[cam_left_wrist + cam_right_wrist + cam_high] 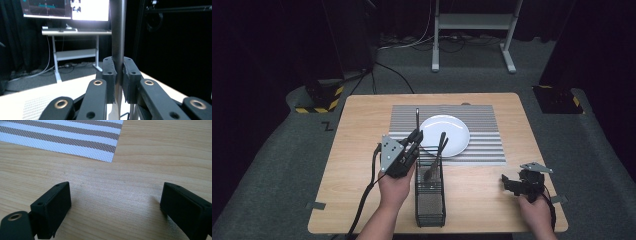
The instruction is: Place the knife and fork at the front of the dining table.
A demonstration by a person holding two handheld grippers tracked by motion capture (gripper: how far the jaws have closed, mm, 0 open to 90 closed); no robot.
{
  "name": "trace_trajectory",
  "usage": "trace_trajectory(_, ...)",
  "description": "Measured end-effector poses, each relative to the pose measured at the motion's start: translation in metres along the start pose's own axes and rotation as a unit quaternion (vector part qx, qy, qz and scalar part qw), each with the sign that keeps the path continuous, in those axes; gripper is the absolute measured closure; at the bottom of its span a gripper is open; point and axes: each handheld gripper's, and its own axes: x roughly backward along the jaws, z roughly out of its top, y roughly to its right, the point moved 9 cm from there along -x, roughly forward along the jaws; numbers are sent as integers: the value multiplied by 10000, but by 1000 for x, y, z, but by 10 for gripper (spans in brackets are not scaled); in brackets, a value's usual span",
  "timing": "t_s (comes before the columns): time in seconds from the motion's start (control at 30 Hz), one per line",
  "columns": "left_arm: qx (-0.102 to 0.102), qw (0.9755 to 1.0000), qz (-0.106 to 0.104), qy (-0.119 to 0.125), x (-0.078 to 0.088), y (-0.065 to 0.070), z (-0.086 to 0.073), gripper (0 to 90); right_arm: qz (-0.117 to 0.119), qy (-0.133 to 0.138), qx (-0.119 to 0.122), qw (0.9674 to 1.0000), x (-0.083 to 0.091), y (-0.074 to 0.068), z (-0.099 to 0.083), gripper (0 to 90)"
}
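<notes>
Dark metal utensil handle [118, 37] clamped upright in the left gripper [119, 80].

Handle position: between the closed left jaws, above the black wire-mesh cutlery basket [430, 200], rising past the near-left edge of the round white plate [452, 135]. More dark utensils [435, 160] stand in the basket, leaning toward the plate. Plate rests on the grey-and-white striped placemat [484, 135] on the light wooden table [362, 150]. Right gripper [517, 184], right of the basket: jaws wide apart, nothing between them, low over bare wood.
</notes>
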Motion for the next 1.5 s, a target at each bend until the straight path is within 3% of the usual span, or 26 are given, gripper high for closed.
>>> trace_trajectory(0.13,-168,9997,55,174,5,1,15,818,2,-1,-3,10000,0,0,0,96)
trace_trajectory(0.43,-182,9989,69,436,16,-2,42,819,-3,-1,4,10000,0,0,0,95)
trace_trajectory(0.7,-244,9985,149,467,19,-9,51,818,-4,-1,5,10000,0,0,0,95)
trace_trajectory(0.87,-195,9989,300,313,18,-25,39,818,-4,-1,3,10000,0,0,0,95)
trace_trajectory(1.03,-45,9989,459,106,14,-47,12,818,-3,-1,4,10000,0,0,0,96)
trace_trajectory(1.5,199,9976,627,-232,6,-73,-36,819,-3,-1,3,10000,0,0,0,95)
